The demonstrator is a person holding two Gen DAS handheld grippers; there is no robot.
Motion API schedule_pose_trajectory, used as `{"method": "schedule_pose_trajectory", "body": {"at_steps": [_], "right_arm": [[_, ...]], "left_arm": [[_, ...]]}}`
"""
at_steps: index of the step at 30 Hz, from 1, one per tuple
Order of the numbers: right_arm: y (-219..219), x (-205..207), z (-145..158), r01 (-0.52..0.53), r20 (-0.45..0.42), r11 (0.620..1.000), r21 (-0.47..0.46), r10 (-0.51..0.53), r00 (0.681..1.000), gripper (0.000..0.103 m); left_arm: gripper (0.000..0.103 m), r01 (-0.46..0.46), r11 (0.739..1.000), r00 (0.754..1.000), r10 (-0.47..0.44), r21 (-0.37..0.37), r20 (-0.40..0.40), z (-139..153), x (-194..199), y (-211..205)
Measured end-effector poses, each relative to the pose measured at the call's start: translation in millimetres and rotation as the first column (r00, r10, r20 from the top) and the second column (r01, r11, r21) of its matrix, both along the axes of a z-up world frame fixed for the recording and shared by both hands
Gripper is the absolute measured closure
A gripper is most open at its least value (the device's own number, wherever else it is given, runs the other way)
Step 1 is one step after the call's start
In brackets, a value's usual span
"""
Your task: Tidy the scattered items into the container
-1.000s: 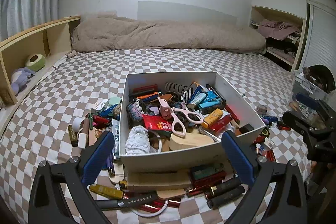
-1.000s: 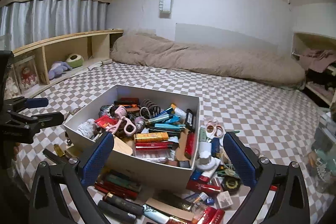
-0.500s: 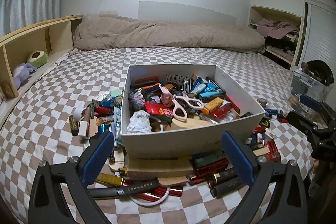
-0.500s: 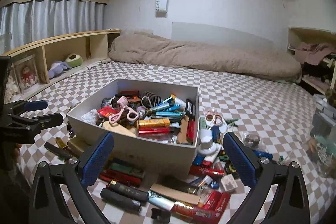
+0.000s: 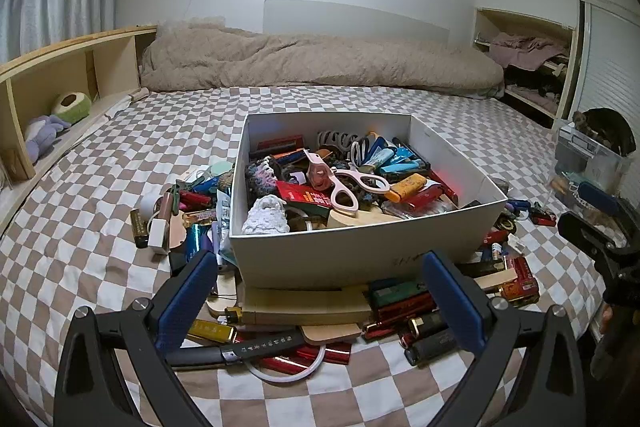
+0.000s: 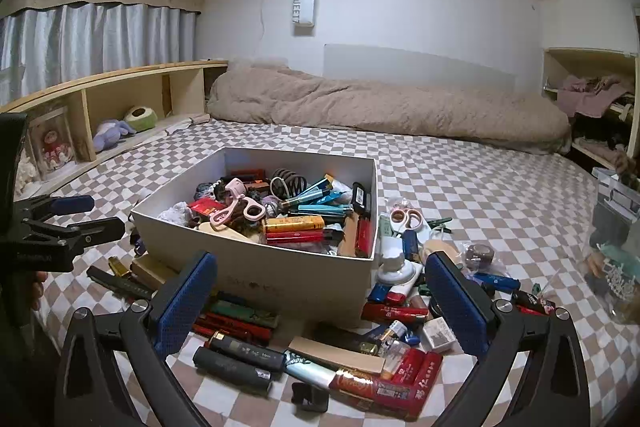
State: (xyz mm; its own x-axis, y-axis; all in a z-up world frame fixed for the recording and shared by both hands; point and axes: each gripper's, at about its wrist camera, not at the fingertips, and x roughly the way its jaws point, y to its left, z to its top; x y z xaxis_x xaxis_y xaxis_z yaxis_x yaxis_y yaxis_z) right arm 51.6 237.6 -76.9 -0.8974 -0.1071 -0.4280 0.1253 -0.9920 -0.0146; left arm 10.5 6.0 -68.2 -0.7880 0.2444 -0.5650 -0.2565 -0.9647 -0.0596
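Lying ahead of both tongs, the checkered bed is carrying the white box, which is sitting heaped with clutter. Scattered lighters are ringing it, just beyond the 2 spread, empty tongs: left gripper and right gripper.

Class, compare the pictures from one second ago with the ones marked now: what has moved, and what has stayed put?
Both grippers drew back from the box, which now sits farther off in each view, with more loose clutter showing in front. The left gripper and right gripper stayed open and empty; nothing was grasped or released. The pink scissors in the box and the items around it lie as before.
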Motion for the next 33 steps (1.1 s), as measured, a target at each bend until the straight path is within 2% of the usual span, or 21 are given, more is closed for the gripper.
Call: {"method": "schedule_pose_trajectory", "body": {"at_steps": [11, 33], "right_arm": [[3.9, -3.9, -8.8, 0.012, 0.005, 1.0, -0.015, -0.012, 1.0, 0.0], [3.7, -7.1, -16.4, 0.014, 0.019, 1.0, -0.007, -0.014, 1.0, 0.0]], "left_arm": [[0.0, 0.034, 0.999, 0.999, -0.035, -0.026, -0.025, 1.7, 6.7, 10.1], [0.0, 0.027, 0.999, 0.999, -0.029, -0.045, -0.039, 1.2, 6.7, 9.4]]}}
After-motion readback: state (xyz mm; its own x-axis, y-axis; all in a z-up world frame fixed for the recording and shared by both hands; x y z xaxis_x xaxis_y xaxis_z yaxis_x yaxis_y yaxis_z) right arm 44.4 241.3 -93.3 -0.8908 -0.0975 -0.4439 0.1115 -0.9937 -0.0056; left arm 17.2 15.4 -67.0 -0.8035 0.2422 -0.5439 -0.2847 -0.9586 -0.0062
